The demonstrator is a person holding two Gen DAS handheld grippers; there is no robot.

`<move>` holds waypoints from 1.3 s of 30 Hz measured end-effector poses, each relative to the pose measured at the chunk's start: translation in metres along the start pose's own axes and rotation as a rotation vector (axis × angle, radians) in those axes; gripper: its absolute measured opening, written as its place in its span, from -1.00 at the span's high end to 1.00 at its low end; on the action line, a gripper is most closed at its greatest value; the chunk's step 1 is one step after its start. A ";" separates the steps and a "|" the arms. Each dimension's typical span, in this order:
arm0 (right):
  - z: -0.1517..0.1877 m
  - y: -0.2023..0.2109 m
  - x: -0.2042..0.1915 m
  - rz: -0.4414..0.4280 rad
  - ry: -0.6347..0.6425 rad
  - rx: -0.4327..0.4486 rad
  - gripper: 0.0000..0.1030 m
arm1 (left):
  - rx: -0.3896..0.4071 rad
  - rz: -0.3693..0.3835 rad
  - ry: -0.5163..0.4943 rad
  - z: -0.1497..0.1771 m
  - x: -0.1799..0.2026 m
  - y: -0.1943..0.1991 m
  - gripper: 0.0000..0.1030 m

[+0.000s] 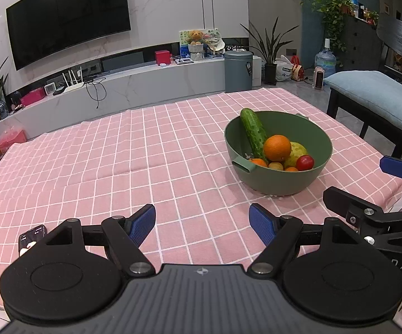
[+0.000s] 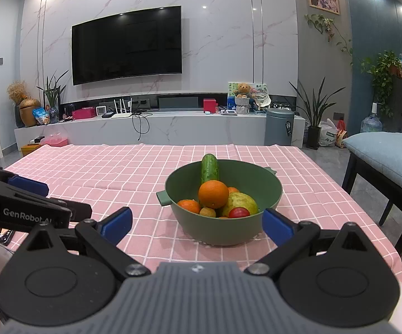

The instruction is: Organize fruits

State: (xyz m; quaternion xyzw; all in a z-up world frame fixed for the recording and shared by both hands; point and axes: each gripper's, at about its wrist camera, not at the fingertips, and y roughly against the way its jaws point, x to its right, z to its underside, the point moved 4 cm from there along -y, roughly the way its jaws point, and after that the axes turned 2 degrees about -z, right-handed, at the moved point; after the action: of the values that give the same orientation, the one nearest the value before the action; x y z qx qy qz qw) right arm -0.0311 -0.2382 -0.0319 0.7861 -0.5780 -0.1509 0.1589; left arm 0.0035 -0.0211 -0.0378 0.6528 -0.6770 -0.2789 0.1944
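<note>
A green bowl (image 1: pixel 306 136) (image 2: pixel 270 183) with side handles stands on the pink checked tablecloth (image 1: pixel 117 153) (image 2: pixel 103 172). A cucumber (image 1: pixel 252 130) (image 2: pixel 210 169) leans upright inside it. In front lie a large orange (image 1: pixel 277 148) (image 2: pixel 213 194), a green guava (image 1: pixel 297 151) (image 2: pixel 244 201), a red tomato (image 1: pixel 304 162) (image 2: pixel 238 212) and small tangerines (image 1: pixel 258 162) (image 2: pixel 188 205). My left gripper (image 1: pixel 202 225) hangs open over bare cloth, left of and nearer than the bowl. My right gripper (image 2: pixel 198 222) is open right before the bowl, nothing between its fingers.
A phone (image 1: pixel 32 238) (image 2: pixel 0 234) lies near the table's front left. A dark bench with a blue cushion (image 1: pixel 376 94) (image 2: pixel 390 156) stands close to the right table edge. A TV console and a grey bin (image 1: pixel 238 71) lie beyond the far edge.
</note>
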 end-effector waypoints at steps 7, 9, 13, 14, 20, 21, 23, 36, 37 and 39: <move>0.000 0.000 0.000 0.001 0.007 -0.001 -0.86 | -0.005 0.003 0.000 0.001 -0.001 -0.001 -0.74; 0.000 0.000 0.000 0.001 0.009 -0.001 -0.86 | -0.006 0.003 0.000 0.001 -0.001 -0.001 -0.74; 0.000 0.000 -0.001 0.001 0.009 -0.001 -0.86 | -0.006 0.003 0.000 0.001 -0.001 -0.001 -0.74; 0.000 0.000 -0.001 0.001 0.010 0.000 -0.86 | -0.006 0.003 0.000 0.001 -0.001 -0.001 -0.74; 0.000 0.000 0.000 0.000 0.011 0.001 -0.86 | -0.006 0.003 -0.001 0.001 -0.001 -0.001 -0.74; 0.000 0.000 0.000 0.000 0.010 0.001 -0.86 | -0.006 0.003 0.000 0.001 -0.001 -0.001 -0.74; 0.000 0.000 0.000 0.000 0.010 0.001 -0.86 | -0.006 0.003 0.000 0.001 -0.001 -0.001 -0.74; 0.000 0.000 0.000 0.000 0.011 0.002 -0.86 | -0.013 -0.005 -0.007 0.002 -0.001 -0.002 -0.74; 0.000 0.000 0.000 0.000 0.011 0.002 -0.86 | -0.014 -0.006 -0.007 0.002 -0.002 -0.002 -0.74; 0.000 0.000 0.000 0.000 0.011 0.002 -0.87 | -0.015 -0.010 -0.007 0.002 -0.003 -0.003 -0.74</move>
State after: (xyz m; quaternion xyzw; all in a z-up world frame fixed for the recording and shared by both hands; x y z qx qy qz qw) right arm -0.0315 -0.2381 -0.0319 0.7871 -0.5773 -0.1460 0.1610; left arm 0.0047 -0.0183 -0.0404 0.6538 -0.6721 -0.2875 0.1955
